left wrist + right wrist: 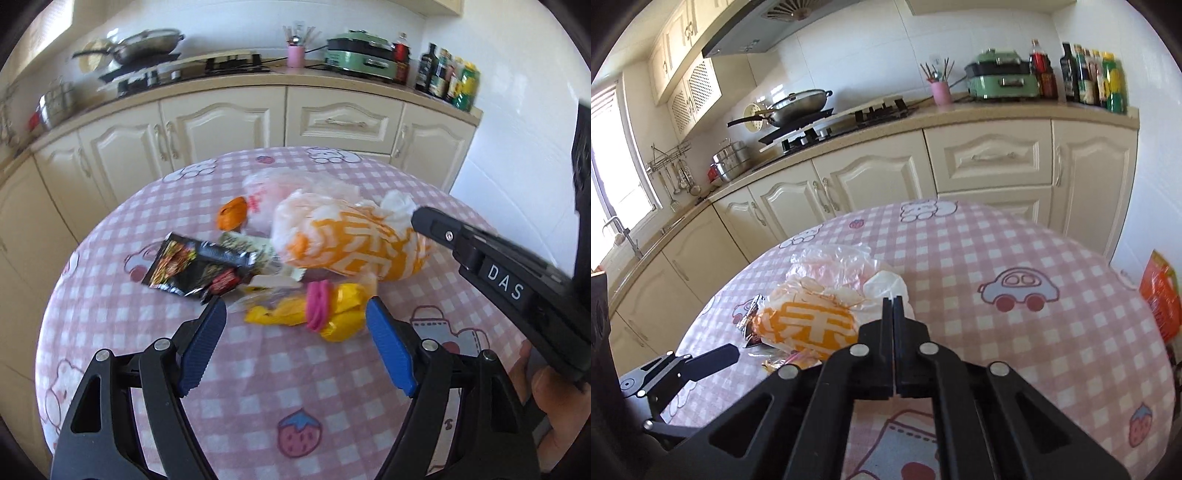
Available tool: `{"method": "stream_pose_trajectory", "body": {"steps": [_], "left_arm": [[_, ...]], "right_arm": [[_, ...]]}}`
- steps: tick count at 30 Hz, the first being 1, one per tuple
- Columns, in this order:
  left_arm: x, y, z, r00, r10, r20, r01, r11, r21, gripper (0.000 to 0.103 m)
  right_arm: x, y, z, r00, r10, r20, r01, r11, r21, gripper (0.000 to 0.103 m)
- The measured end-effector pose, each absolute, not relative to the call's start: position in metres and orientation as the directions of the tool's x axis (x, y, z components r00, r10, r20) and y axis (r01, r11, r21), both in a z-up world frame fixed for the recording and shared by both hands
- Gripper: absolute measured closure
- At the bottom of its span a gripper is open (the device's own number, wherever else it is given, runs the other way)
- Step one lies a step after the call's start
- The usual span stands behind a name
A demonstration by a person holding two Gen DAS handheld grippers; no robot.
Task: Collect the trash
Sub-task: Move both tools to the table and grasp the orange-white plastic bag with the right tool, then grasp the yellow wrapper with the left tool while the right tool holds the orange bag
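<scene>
Bare tablecloth (1015,258) right of wrapper pile (295,258)

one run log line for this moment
left gripper: open above yellow wrapper | right gripper: shut on bag | table: trash uncollected

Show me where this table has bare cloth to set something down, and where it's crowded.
Bare cloth: right of the orange-and-white bag, around the car print, and the near edge by the strawberry print. Crowded: table middle, where black wrapper, yellow wrapper and clear bag cluster.
</scene>
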State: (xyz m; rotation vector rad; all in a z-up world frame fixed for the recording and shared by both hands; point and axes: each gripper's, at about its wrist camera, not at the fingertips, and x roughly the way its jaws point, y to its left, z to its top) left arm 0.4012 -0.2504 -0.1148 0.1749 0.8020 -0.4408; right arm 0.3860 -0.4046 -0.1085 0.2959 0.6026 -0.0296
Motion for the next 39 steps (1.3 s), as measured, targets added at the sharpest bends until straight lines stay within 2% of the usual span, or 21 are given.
{"method": "stream_pose_trajectory", "body": {"steps": [6, 7, 9, 11, 14, 15, 22, 29, 39], "left_arm": [[0.401, -0.273, -0.116, 0.634, -0.278, -0.721, 0.470, 0.879, 0.074, 0.031], [0.404, -0.274, -0.117, 0.632, -0.276, -0.724, 0.472, 0.879, 0.076, 0.047], [0.407, -0.274, -0.118, 0.608, -0.306, -0.733, 0.490, 0.870, 0.044, 0.064], [0.404, -0.274, -0.117, 0.619, -0.301, -0.726, 0.491, 0.870, 0.057, 0.067], [0.397, -0.261, -0.107, 0.634, -0.354, -0.687, 0.483, 0.876, -0.005, 0.074], [0.393, -0.254, -0.101, 0.634, -0.379, -0.674, 0.490, 0.871, -0.029, 0.081], [0.366, -0.205, -0.068, 0.689, -0.394, -0.608, 0.450, 0.891, -0.067, 0.082], [0.335, -0.133, -0.040, 0.727, -0.431, -0.534, 0.405, 0.898, -0.174, 0.082], [0.298, 0.000, -0.039, 0.795, -0.336, -0.505, 0.243, 0.939, -0.242, 0.082]], "right_arm": [[0.381, -0.402, -0.106, 0.837, 0.049, -0.546, 0.103, 0.964, 0.244, 0.102], [0.380, -0.401, -0.106, 0.837, 0.050, -0.546, 0.099, 0.965, 0.241, 0.102], [0.377, -0.398, -0.105, 0.839, 0.046, -0.542, 0.096, 0.968, 0.232, 0.102], [0.376, -0.396, -0.103, 0.845, 0.041, -0.534, 0.094, 0.970, 0.223, 0.102], [0.369, -0.393, -0.099, 0.858, 0.027, -0.514, 0.093, 0.974, 0.207, 0.102], [0.366, -0.391, -0.096, 0.863, 0.020, -0.504, 0.095, 0.975, 0.203, 0.102], [0.337, -0.371, -0.069, 0.899, 0.013, -0.437, 0.074, 0.980, 0.183, 0.102], [0.308, -0.325, -0.031, 0.924, 0.060, -0.379, 0.004, 0.986, 0.164, 0.102], [0.293, -0.202, -0.016, 0.892, 0.235, -0.386, -0.194, 0.971, 0.142, 0.102]]}}
